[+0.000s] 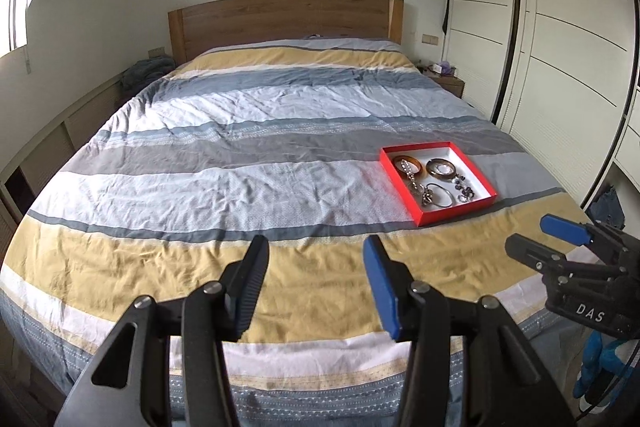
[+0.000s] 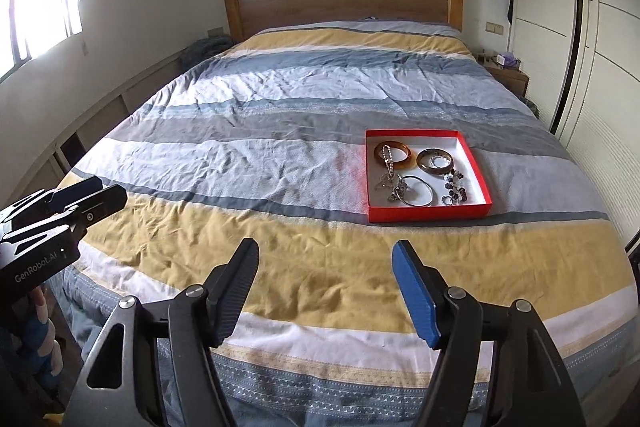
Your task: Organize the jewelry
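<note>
A red box [image 1: 452, 212] [image 2: 430, 213] with a white inside lies on the striped bed, right of centre. It holds two amber bangles [image 1: 408, 163] [image 2: 393, 151], a silver bangle [image 2: 418, 191], a silver chain [image 2: 388, 183] and dark beads [image 2: 456, 189]. My left gripper [image 1: 316, 247] is open and empty above the bed's foot, left of the box. My right gripper [image 2: 324, 251] is open and empty, short of the box. Each gripper shows at the edge of the other's view, the right one in the left wrist view [image 1: 532, 239] and the left one in the right wrist view [image 2: 108, 193].
The bed [image 1: 240, 147] has a striped blue, grey and yellow cover and a wooden headboard [image 1: 280, 15]. White wardrobe doors [image 1: 560, 47] stand on the right. A nightstand [image 2: 508, 75] with small items sits by the headboard. A window [image 2: 40, 7] is on the left.
</note>
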Demonstrator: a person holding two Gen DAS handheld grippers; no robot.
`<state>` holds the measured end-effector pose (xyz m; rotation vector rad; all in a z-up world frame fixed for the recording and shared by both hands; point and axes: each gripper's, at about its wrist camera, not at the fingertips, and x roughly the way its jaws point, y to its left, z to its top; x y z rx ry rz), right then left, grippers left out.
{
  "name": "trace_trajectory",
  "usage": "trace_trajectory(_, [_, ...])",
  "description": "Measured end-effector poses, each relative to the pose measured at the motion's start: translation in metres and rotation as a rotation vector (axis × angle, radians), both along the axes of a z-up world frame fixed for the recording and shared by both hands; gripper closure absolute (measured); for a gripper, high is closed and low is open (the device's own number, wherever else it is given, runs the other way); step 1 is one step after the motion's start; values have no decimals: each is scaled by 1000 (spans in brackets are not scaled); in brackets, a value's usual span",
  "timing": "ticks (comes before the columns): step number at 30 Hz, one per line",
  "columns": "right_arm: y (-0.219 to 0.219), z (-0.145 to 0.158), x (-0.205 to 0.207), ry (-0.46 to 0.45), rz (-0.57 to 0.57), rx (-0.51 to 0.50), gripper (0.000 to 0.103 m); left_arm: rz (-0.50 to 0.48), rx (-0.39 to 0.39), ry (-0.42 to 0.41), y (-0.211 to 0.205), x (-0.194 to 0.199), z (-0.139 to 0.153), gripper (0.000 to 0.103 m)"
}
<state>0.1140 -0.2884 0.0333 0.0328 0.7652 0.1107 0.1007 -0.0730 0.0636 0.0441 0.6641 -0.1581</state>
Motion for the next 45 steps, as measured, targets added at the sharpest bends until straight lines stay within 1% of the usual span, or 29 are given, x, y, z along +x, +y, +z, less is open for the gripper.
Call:
trace_trajectory(8, [8, 4, -18, -14, -2, -8, 33, 47, 3, -40, 17, -25, 9, 55])
trace_trajectory(19, [11, -2, -30, -10, -4, -13, 31, 81, 4, -47, 27, -37, 13, 54])
trace_trajectory(27, [5, -8, -33, -3, -31, -11, 30, 93, 12, -50, 30, -39, 10, 54])
trace_trajectory(34, [0, -14, -30, 6, -59, -14, 26, 100, 14, -33, 35, -36, 3, 54])
trace_trajectory(38, [0, -17, -28, 14, -62, -14, 24, 96, 18, -26, 33, -35, 0, 54])
trace_trajectory(45, [-1, -22, -27, 27, -63, -13, 24, 91, 17, -17, 32, -32, -4, 54])
